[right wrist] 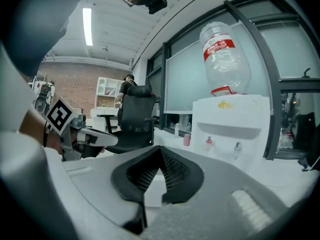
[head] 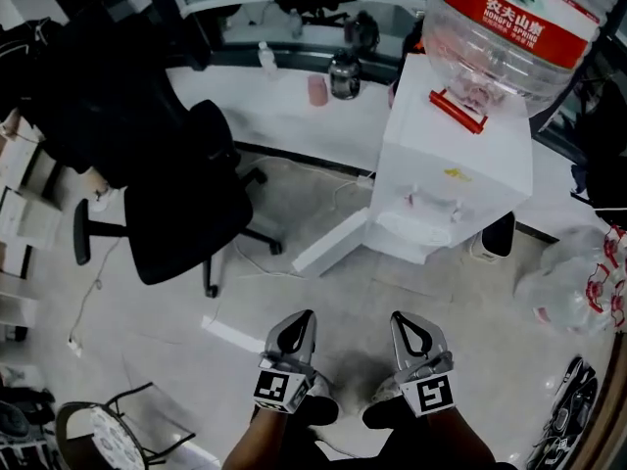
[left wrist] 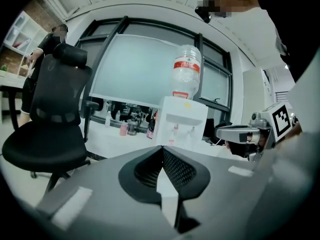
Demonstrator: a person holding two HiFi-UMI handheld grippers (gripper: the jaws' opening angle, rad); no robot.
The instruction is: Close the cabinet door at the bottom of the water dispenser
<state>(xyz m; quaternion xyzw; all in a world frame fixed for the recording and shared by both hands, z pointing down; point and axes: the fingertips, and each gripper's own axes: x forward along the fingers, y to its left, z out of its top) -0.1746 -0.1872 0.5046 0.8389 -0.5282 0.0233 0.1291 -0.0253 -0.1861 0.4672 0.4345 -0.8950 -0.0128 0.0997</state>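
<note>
The white water dispenser (head: 456,164) stands ahead on the right, with a clear bottle (head: 514,23) on top. At its bottom the white cabinet door (head: 331,243) hangs open, swung out to the left over the floor. My left gripper (head: 308,315) and right gripper (head: 398,318) are side by side near the floor, well short of the door. Both are shut with nothing between the jaws. In the left gripper view the shut left gripper (left wrist: 162,149) points at the dispenser (left wrist: 180,121). The right gripper (right wrist: 160,149) in its own view faces the dispenser (right wrist: 235,129).
A black office chair (head: 186,204) stands left of the open door. A white desk (head: 294,101) with a cup and bottles runs behind it. A clear plastic bag (head: 578,282) lies on the floor at the right, and a wire-frame seat (head: 98,429) is at the bottom left.
</note>
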